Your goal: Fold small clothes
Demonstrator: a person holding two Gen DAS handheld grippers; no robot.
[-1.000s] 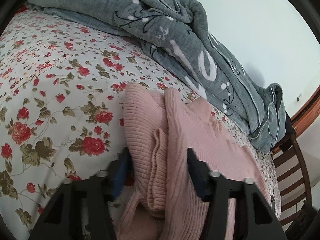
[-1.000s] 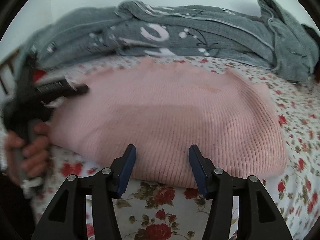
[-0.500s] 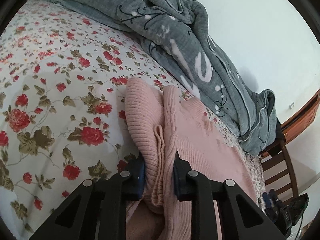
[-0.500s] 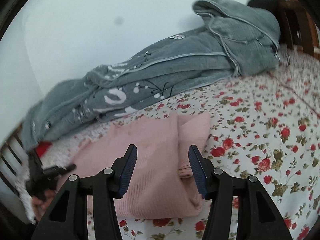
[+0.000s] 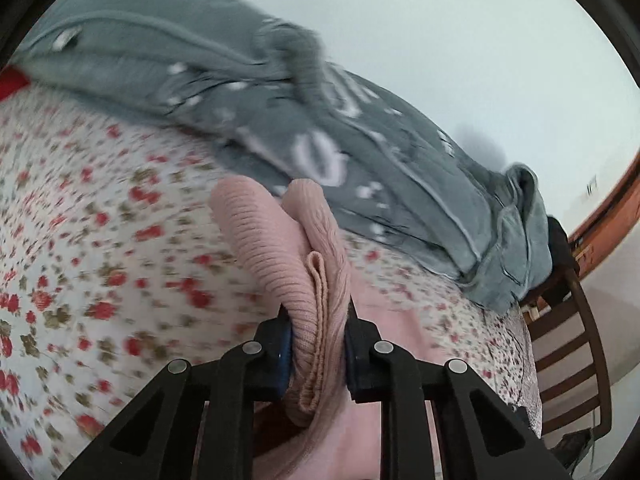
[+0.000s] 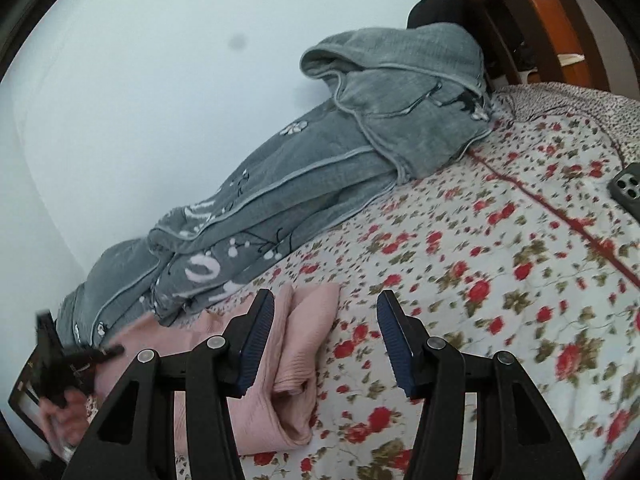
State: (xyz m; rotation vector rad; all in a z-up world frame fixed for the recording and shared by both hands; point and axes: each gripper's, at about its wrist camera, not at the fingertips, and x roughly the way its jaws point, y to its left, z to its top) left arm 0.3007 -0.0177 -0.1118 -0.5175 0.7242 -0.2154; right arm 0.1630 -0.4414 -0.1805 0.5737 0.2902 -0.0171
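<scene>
Pink sweater: soft, limp ribbed knit; best taken at bunched edge. Left gripper clamped on it; right gripper apart, empty.

Sweater: lower part hidden behind the jaws, cut by bottom edge.
Sheet: left of the jaws, print smeared by blur.
Quilt: beyond the jaws, lettering unreadable.
Phone: far right of the jaws, cut by edge.
Chair: mostly hidden behind quilt.
Left gripper: blurred, jaws indistinct.
</scene>
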